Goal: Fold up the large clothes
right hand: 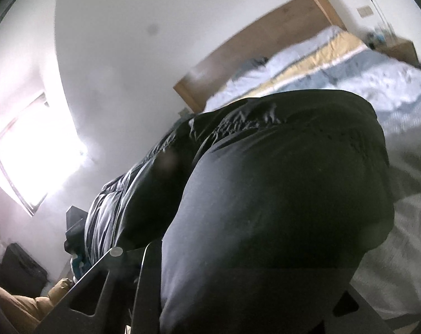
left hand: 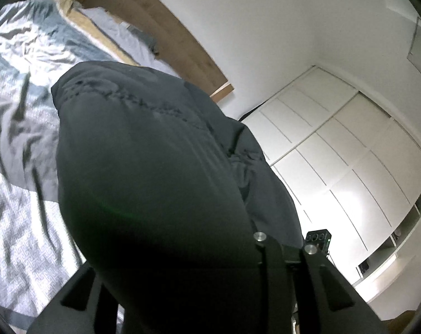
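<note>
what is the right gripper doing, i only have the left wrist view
observer: the right gripper is shut on the dark padded jacket, with the cloth bunched over its fingers.
operator: what's on that side of the room
observer: a bright window in the wall.
operator: anything next to the bed over there
observer: a wooden nightstand beside the headboard.
</note>
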`<state>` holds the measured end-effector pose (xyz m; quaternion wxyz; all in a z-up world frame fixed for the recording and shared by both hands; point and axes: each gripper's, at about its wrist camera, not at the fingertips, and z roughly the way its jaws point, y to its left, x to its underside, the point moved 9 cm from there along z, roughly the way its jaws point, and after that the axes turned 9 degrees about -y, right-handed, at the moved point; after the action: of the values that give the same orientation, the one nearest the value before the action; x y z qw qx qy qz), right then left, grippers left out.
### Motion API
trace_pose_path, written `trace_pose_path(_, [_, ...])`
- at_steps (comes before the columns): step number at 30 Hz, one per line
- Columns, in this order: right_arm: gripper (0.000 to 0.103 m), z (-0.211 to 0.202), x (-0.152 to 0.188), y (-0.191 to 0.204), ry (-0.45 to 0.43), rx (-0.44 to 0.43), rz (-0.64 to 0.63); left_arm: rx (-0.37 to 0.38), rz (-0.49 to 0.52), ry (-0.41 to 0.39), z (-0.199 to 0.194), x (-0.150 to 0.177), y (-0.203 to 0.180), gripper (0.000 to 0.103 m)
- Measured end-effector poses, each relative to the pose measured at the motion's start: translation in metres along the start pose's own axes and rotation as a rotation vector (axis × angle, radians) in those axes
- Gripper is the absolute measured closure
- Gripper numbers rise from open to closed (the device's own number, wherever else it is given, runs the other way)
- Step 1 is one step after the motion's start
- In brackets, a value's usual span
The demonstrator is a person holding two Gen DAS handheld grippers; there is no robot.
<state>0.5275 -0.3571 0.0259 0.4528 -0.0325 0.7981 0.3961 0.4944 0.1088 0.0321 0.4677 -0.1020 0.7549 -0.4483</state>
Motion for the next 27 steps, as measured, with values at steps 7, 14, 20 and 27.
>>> trace_pose_path(7, [0.083, -0.028, 0.000, 0.018, -0.013, -0.003, -0.012, 0.006, 0.015, 0.010, -0.021, 0.013, -0.026, 0.077])
trace_pose_path(14, [0.082, -0.023, 0.041, -0.015, 0.029, 0.024, 0.080, -0.085, -0.019, 0.072, -0.030, 0.065, 0.014, 0.077])
trace_pose_path(20, [0.080, -0.014, 0.076, -0.057, 0.085, 0.090, 0.167, -0.173, -0.082, 0.124, -0.032, 0.093, 0.058, 0.073])
trace_pose_path(27, [0.053, -0.022, 0.087, -0.081, 0.070, 0.159, 0.206, -0.172, -0.156, 0.088, -0.032, 0.091, 0.086, 0.033])
